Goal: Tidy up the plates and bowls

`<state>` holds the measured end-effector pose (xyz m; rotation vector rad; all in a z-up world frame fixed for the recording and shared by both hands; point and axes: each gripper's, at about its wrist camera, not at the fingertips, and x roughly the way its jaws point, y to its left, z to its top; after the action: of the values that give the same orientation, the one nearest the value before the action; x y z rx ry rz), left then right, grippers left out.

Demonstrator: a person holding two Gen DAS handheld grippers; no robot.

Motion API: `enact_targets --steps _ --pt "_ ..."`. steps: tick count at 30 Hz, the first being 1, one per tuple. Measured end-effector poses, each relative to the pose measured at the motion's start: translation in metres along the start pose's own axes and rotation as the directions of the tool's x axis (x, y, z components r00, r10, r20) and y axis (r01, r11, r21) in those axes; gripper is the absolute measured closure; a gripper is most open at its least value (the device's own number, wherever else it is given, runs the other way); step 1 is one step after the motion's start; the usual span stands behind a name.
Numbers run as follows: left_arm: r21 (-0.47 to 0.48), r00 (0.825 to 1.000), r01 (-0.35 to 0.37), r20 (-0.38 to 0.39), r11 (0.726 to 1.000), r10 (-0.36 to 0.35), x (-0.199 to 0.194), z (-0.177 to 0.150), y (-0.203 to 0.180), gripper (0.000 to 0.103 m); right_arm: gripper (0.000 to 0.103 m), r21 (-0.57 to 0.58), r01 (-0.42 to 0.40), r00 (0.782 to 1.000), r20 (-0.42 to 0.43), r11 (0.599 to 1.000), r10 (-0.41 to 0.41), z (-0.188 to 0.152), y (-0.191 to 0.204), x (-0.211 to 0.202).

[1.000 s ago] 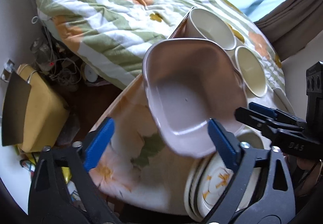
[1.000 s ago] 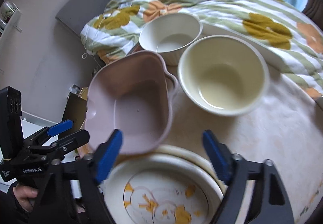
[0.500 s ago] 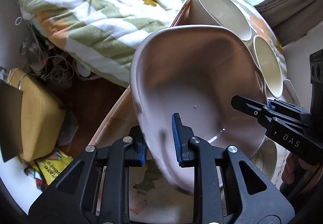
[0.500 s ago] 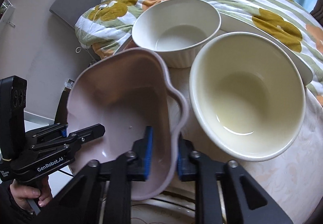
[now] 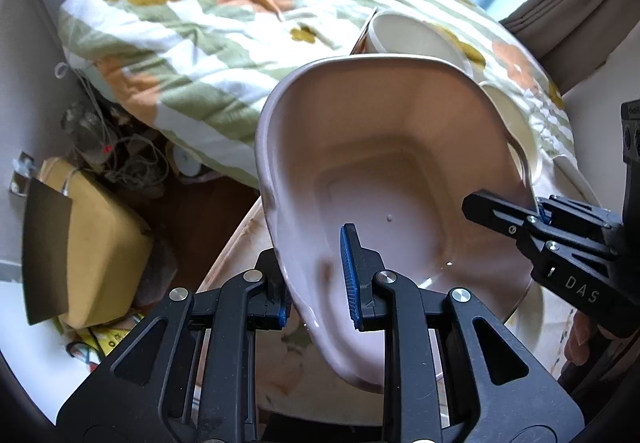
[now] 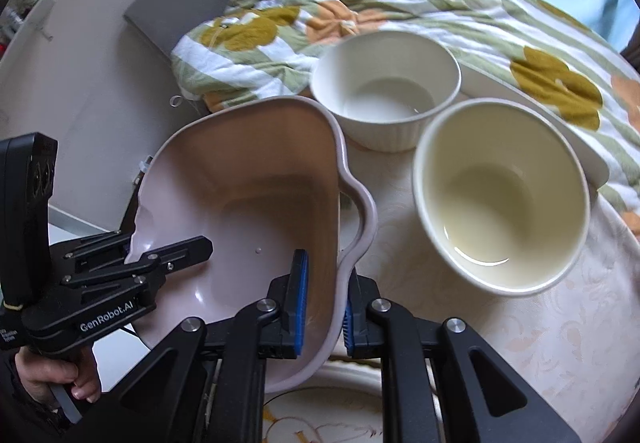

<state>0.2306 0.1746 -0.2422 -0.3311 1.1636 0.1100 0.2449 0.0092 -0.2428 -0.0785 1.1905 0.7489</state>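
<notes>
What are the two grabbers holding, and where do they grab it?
Both hold the pink squarish plastic dish. The left gripper pinches its left rim wall; the right gripper pinches the opposite wall, near the wavy handle.

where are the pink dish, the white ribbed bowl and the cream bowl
pink dish (image 6: pixel 256 203): right wrist view, on its inner floor
white ribbed bowl (image 6: pixel 386 99): right wrist view, on its inner bottom
cream bowl (image 6: pixel 496 203): right wrist view, on its inner bottom
</notes>
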Motion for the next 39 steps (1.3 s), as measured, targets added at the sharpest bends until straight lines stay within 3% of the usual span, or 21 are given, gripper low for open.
enact_targets --steps 8,17,26,32,39 --pt "0.099 0.995 -0.007 0.096 0.995 -0.002 -0.069 -0.022 -0.065 0.084 0.089 0.056 -0.008 0.993 0.122 0.998 0.001 -0.043 -0.003 -0.08" --pt "0.274 0.988 0.099 0.085 0.957 -0.126 -0.096 -0.076 -0.19 0.084 0.089 0.196 0.103 0.964 0.223 0.975 -0.147 -0.137 -0.047 -0.187" --pt "0.411 0.969 0.241 -0.058 0.879 -0.239 -0.056 -0.143 -0.305 0.084 0.089 0.407 0.205 0.934 0.19 0.89 -0.302 -0.237 -0.122 -0.239" --pt "0.455 0.96 0.278 -0.151 0.846 -0.235 -0.006 -0.167 -0.348 0.084 0.089 0.511 0.229 0.933 0.128 0.828 -0.337 -0.278 -0.168 -0.23" --pt "0.488 0.956 0.281 -0.214 0.826 -0.199 0.045 -0.184 -0.368 0.084 0.089 0.567 0.228 0.939 0.087 0.791 -0.333 -0.305 -0.201 -0.204"
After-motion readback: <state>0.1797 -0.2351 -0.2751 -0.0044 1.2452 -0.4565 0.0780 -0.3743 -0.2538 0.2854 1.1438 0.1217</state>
